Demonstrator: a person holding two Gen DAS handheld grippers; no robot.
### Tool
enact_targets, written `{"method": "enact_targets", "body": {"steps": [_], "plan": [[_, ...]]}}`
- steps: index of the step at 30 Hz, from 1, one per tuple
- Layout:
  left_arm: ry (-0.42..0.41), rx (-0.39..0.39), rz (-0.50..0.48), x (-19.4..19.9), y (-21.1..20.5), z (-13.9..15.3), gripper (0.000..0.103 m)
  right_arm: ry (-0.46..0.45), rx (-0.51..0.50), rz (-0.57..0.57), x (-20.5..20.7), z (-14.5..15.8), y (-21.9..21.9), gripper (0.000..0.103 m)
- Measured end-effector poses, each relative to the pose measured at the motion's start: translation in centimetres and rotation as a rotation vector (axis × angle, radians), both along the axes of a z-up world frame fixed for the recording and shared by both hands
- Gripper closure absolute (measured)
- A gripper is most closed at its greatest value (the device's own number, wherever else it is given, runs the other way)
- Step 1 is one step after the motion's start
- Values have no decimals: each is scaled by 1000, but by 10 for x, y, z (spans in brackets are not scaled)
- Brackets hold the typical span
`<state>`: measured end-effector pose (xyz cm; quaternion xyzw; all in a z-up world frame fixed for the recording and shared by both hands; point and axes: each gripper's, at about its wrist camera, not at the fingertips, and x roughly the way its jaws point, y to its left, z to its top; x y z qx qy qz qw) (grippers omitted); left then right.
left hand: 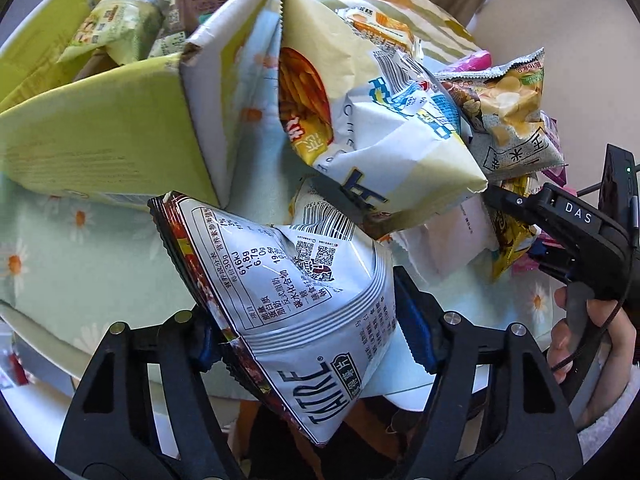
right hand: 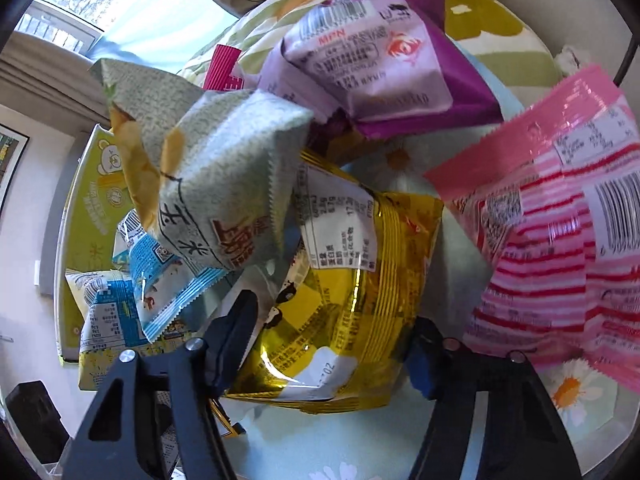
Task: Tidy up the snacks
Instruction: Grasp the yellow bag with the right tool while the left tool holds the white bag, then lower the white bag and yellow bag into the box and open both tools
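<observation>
A white and grey crisp bag [left hand: 304, 288] with a dark red edge stands between the fingers of my left gripper [left hand: 312, 336]. Both pads press its sides and it is crumpled there. My right gripper [right hand: 326, 344] is shut on a shiny yellow bag [right hand: 352, 292] that lies on the cloth at the front of the snack pile. The left wrist view also shows the right gripper [left hand: 520, 216] at the right, held by a hand [left hand: 580, 336] and reaching into the pile at that yellow bag [left hand: 512, 240].
An open green cardboard box [left hand: 100, 120] with several snack packs [left hand: 120, 28] lies left of the pile, seen also as the green box [right hand: 92, 208]. Around the yellow bag lie a grey-green pack [right hand: 224, 168], a purple pack [right hand: 380, 60] and a pink striped pack [right hand: 560, 240]. A daisy-print tablecloth [left hand: 60, 248] covers the table.
</observation>
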<state>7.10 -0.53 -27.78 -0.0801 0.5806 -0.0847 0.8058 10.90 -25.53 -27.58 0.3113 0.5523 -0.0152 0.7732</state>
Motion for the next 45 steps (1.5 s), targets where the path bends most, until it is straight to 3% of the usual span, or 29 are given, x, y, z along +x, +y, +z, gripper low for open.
{"method": "enact_targets", "body": {"steps": [7,24,37,45], "plan": [[-12,3,4,-6,0,9,35,0,-17,4,-10,3,-5,56],[-69,26,5,-22,-5,49,35,-59,-14,85,-57,37,2,59],[-223,34,25,-45,-4,137,35,-211,-81,203,-80,127,4,59],[-311,45,94,-32,31,182,35,-330,-138,306,-57,182,39,59]]}}
